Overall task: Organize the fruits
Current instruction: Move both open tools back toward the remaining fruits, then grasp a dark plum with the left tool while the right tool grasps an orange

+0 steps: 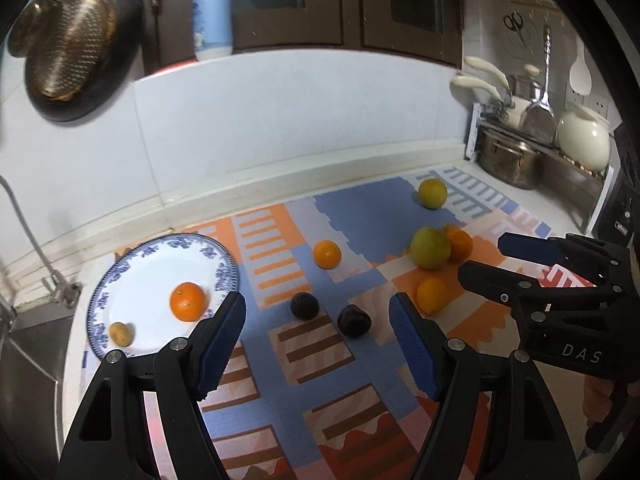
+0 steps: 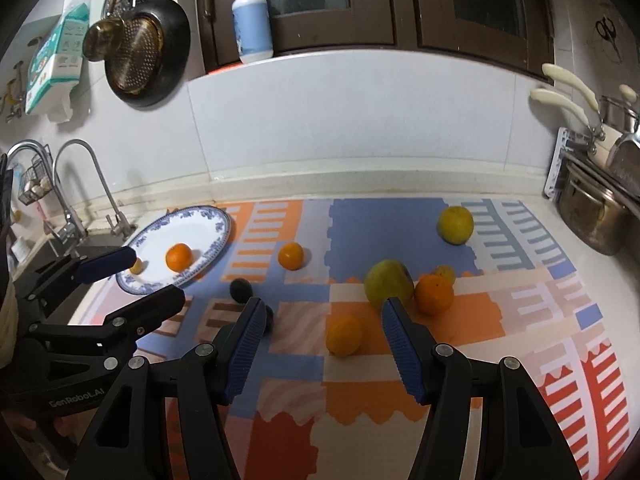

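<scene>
A blue-patterned white plate [image 1: 136,276] [image 2: 208,224] at the mat's left holds an orange [image 1: 187,301] [image 2: 179,257] and a small yellow-brown fruit [image 1: 121,334]. On the mat lie a loose orange [image 1: 327,254] [image 2: 291,255], two dark plums [image 1: 304,305] [image 1: 353,320], a green-yellow apple [image 1: 429,242] [image 2: 389,285] touching an orange [image 2: 433,294], a yellow-orange fruit [image 1: 431,295] [image 2: 344,335] and a yellow fruit [image 1: 432,193] [image 2: 455,224] at the back. My left gripper [image 1: 318,338] is open and empty above the plums. My right gripper [image 2: 322,342] is open and empty just above the yellow-orange fruit.
A sink with taps [image 2: 76,184] lies left of the plate. A rack with steel pots [image 1: 510,160] [image 2: 592,216] and a white jar [image 1: 583,136] stands at the right. A pan [image 2: 148,56] hangs on the wall and a lotion bottle [image 2: 252,24] stands on the ledge.
</scene>
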Demonstrator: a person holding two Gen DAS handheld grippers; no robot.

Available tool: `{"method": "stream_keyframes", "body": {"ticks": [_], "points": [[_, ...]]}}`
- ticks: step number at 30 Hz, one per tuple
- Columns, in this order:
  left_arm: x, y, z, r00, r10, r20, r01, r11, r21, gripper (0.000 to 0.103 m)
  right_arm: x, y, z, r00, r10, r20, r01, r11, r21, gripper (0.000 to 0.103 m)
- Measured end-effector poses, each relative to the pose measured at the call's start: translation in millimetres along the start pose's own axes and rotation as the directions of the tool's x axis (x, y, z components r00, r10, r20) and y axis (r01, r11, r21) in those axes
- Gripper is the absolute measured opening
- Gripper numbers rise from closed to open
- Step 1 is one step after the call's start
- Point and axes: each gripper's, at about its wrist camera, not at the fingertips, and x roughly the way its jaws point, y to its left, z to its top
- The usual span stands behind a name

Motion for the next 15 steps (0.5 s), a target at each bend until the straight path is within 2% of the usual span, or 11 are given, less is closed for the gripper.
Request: {"method": "stream_keyframes", "body": {"ticks": [6, 15], "points": [[25, -5, -6, 0.998, -0.044, -0.046, 0.046, 0.998, 0.034, 0.073, 20, -7, -8, 0.998, -0.002, -0.059, 0.003, 1.000, 0.017, 0.061], [59, -10, -16, 0.988, -0.094, -0.125, 0.101, 0.993, 0.058, 0.064, 44, -14, -18, 0.993, -0.008, -0.121, 0.012, 0.999, 0.032, 0.061]]}}
